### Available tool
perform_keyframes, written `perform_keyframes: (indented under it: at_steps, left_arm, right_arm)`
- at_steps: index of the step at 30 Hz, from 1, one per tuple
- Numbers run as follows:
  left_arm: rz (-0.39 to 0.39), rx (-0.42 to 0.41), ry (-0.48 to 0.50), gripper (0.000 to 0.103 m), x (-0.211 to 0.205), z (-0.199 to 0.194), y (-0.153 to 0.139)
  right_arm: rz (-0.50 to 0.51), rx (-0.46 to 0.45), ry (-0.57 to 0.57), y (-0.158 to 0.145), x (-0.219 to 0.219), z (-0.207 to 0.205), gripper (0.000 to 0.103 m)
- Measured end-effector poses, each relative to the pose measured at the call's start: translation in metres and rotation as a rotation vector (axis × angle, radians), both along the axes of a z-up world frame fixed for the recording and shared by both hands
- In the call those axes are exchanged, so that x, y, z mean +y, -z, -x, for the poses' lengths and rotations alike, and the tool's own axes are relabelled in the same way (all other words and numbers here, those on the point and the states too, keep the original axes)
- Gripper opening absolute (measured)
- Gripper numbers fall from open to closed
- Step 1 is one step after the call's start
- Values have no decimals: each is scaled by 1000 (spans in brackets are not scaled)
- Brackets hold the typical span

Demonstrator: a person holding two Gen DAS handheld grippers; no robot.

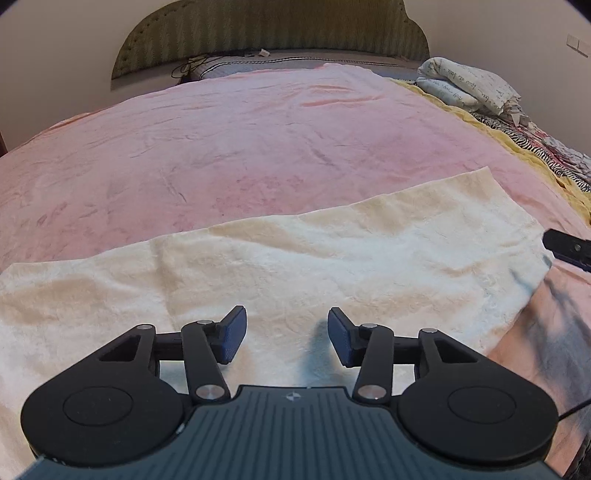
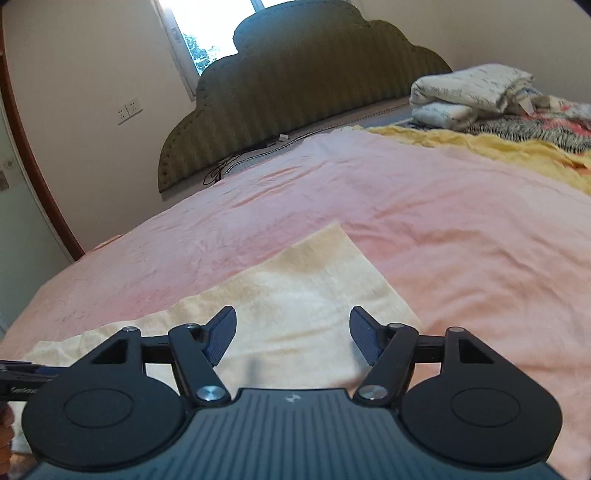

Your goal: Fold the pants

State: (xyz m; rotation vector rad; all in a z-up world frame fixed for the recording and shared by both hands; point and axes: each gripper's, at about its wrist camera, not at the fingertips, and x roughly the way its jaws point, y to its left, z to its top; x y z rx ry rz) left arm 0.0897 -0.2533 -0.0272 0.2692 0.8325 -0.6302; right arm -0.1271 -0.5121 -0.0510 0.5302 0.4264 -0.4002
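Two views look forward along a pair of handheld tools over a wide bed. The cream pants [image 1: 295,266], plush and lightly wrinkled, lie flat as one long band across the near part of the bed, on a pink blanket [image 1: 240,147].

From the left wrist view, the left claw [image 1: 287,336] sits low over the pants near their front edge. Its two dark blue pads are spread apart with only cream fabric showing beneath the gap; nothing is pinched between them. The band of pants runs past the left edge of this view and ends on the right in a straight, slanted edge. Just past that edge, a dark tip of the right claw [image 1: 569,249] enters from the right side.

From the right wrist view, the right claw [image 2: 293,336] is also spread open and empty, hanging over the right end of the pants. A squared corner of the pants points up the bed, and its right edge runs back down just beside the right pad.

Beyond the far long edge of the pants, the pink blanket stretches open and bare toward a scalloped olive headboard [image 2: 295,92], where a dark cable [image 2: 225,166] lies at the bed's far edge. To the right, the pink blanket borders a yellow cover [image 2: 480,147], then zebra-striped cloth [image 2: 535,129] and a folded white printed quilt [image 2: 469,92], all well apart from the pants. A window [image 2: 207,29] and a wall socket [image 2: 129,109] are on the wall to the left of the headboard.
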Motion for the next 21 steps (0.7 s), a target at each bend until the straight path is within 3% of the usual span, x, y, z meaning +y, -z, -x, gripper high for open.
perform_keyframes:
  at_steps: [3, 8, 13, 17, 20, 21]
  left_arm:
    - [-34, -16, 5, 54, -13, 0, 9]
    - [-62, -77, 13, 58, -22, 3, 14]
    - [-65, -74, 12, 58, -22, -1, 10]
    - [-28, -44, 14, 58, -24, -6, 5]
    - [58, 49, 14, 58, -22, -16, 0]
    - [91, 86, 13, 59, -20, -21, -2]
  right_arm:
    - [-114, -2, 18, 9, -3, 21, 69]
    - [-342, -75, -19, 37, -22, 15, 68]
    - [-431, -187, 37, 53, -39, 8, 66]
    - [-493, -270, 112, 60, -55, 5, 65]
    - [-548, -310, 160, 62, -62, -1, 66]
    - [-553, -323, 175, 64, -65, -1, 60]
